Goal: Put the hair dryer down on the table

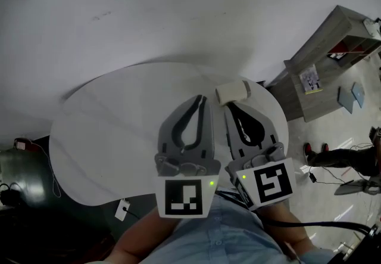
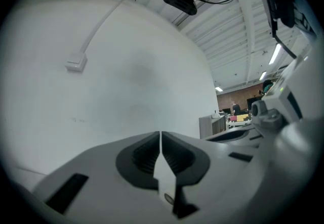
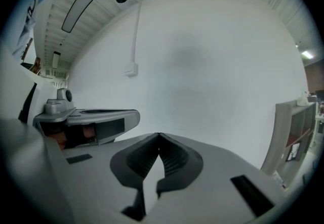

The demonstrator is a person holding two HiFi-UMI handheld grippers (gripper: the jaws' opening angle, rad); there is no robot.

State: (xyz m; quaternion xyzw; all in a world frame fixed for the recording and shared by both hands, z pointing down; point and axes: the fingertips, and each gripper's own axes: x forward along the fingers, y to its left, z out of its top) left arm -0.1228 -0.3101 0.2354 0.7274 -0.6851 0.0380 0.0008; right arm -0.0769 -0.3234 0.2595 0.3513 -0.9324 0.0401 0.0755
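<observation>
Just ahead of the closed, empty right gripper (image 1: 229, 105) lay the hair dryer (image 1: 233, 92) on the table (image 1: 107, 137); the left gripper (image 1: 203, 98) was closed and empty too.

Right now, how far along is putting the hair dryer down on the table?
Done, it seems: the cream hair dryer lies on the round table, and neither gripper holds it. In hand: nothing. The left gripper and the right gripper each have their jaws together with nothing between them, facing the bare wall. Left to do: apparently nothing for this task.
</observation>
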